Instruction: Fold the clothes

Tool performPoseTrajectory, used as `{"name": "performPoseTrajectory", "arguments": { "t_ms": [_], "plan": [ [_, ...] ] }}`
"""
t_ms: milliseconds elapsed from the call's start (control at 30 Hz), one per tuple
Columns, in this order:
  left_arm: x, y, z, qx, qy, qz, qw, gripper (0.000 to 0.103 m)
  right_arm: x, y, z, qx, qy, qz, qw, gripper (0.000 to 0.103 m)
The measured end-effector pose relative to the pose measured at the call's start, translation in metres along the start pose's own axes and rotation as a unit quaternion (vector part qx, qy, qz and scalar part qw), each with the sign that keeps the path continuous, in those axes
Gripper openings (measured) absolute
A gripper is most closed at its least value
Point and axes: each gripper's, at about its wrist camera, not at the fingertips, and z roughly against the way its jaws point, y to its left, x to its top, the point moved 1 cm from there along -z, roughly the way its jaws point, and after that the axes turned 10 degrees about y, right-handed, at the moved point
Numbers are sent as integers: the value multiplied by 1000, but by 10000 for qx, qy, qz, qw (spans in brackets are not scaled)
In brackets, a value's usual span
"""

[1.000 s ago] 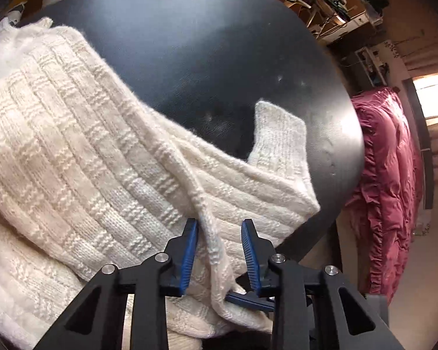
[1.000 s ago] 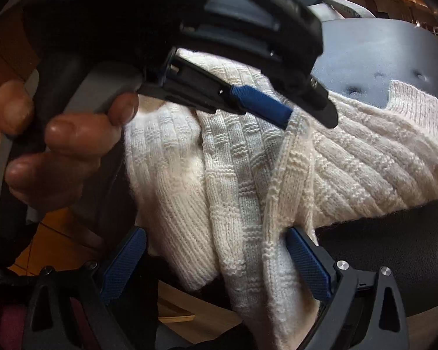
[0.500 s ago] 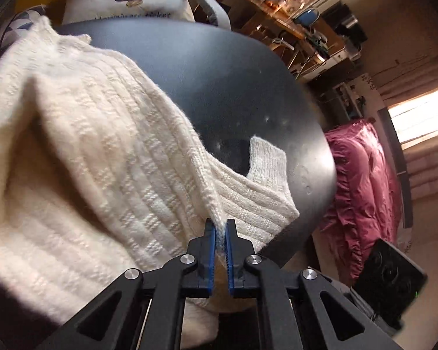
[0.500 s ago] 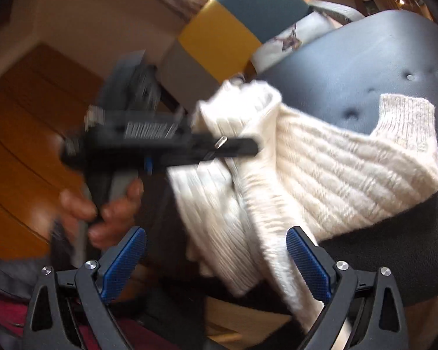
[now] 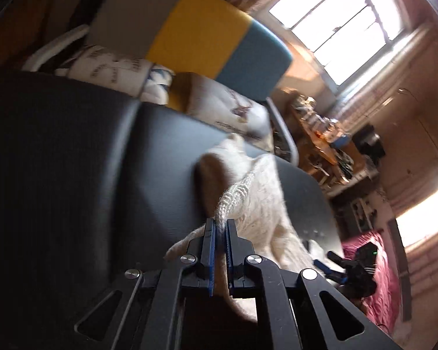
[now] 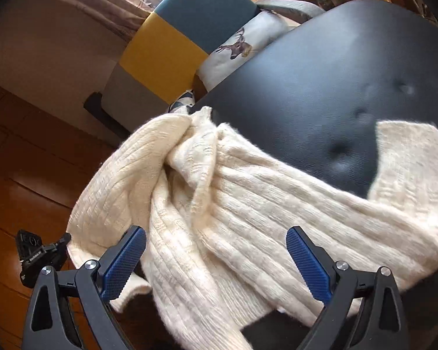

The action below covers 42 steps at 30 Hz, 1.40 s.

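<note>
A cream ribbed knit sweater [image 6: 248,204] lies bunched on a black padded seat [image 6: 321,73] and hangs over its near edge. One sleeve cuff [image 6: 406,151] rests flat on the seat at the right. My left gripper [image 5: 219,230] is shut on a rolled edge of the sweater [image 5: 257,204], which stretches away from its jaws. In the right wrist view the left gripper [image 6: 41,256] shows at the lower left, at the sweater's corner. My right gripper [image 6: 216,262] stands open just above the sweater folds, with nothing between its fingers.
Behind the seat stands a chair with a grey, yellow and teal back [image 6: 172,43] holding a deer-print cushion [image 6: 242,49]. Wooden floor [image 6: 29,160] lies to the left. A cluttered desk [image 5: 327,140], a window [image 5: 341,23] and a magenta bedspread [image 5: 376,262] are at the right.
The left gripper closed on the sweater's edge and carried it off to the lower left of the right view; its camera swung upward. The right gripper stayed open.
</note>
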Motion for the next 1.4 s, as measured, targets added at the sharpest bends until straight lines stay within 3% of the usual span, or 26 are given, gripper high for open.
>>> {"name": "performPoseTrajectory", "arguments": {
  "t_ms": [133,233,300,400,533,600,700,767,833,933,1000,1100,1200,1233,1267,1333,1400],
  "plan": [
    [-24,55,-19,607,244,439,9969,6,30,39,-40,-576,36,369,9977,99],
    [-37,82,-37,756,362,740,9937,6,49,59,-71,-1139,221,592,9915,99],
    [-47,92,-44,1017,412,899,9899,7,57,67,-94,-1970,369,763,9767,98],
    [-51,94,-51,1103,267,919,9893,7,62,64,-130,-3132,688,1035,9415,76],
    [-48,80,-38,1277,-88,716,9892,7,68,51,-124,-3655,238,955,9256,71],
    [-47,77,-31,1235,-224,638,9900,11,73,39,-116,-3583,277,703,9305,71],
    [-50,88,-24,1207,-201,773,9895,23,77,27,-100,-3678,330,564,9276,73],
    [-58,102,-19,1161,-96,978,9884,30,78,21,-85,-3379,320,369,9399,73],
    [-77,118,-13,962,29,1257,9874,31,75,20,-68,-3069,221,267,9511,73],
    [-107,133,-10,748,159,1532,9852,32,55,41,-34,-2494,-151,451,9672,74],
    [-122,130,-15,577,219,1538,9862,34,35,52,-30,-2021,-30,614,9774,75],
    [-134,119,-30,311,334,1448,9884,48,4,68,-33,-1613,164,979,9819,74],
    [-132,108,-50,204,371,1388,9894,51,-25,74,-44,-1524,332,1215,9803,74],
    [-129,103,-55,419,353,1289,9901,50,-31,74,-50,-1527,382,1225,9799,75],
    [-126,98,-60,637,334,1189,9903,41,-34,72,-54,-1522,439,1193,9801,75],
    [-119,90,-66,957,376,1018,9895,7,-40,66,-60,-1508,568,1091,9809,75],
    [-106,92,-47,792,154,1044,9913,7,-40,55,-72,-1641,755,906,9794,75]
  ]
}}
